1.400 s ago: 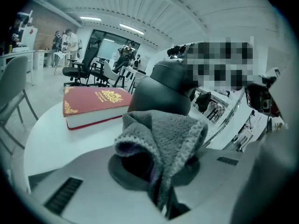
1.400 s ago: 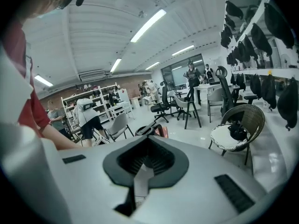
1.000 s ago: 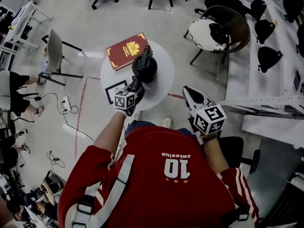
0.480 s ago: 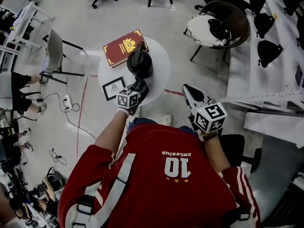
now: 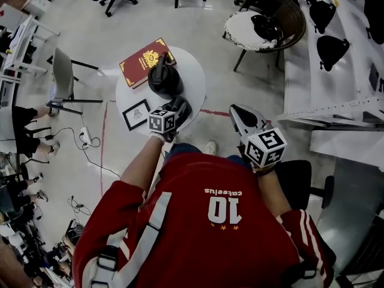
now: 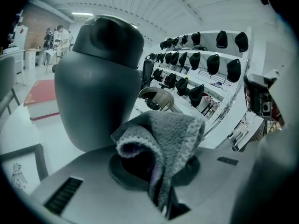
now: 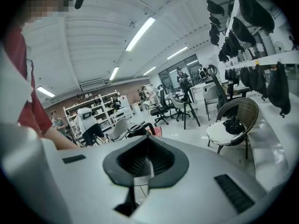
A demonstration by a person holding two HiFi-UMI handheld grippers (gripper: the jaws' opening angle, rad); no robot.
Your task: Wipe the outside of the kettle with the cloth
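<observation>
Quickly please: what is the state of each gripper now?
Left gripper: closed on the grey cloth.
Right gripper: closed, holding nothing.

One kettle [image 5: 163, 80] — one cloth [image 6: 168, 129] — one book [image 5: 144, 62]
</observation>
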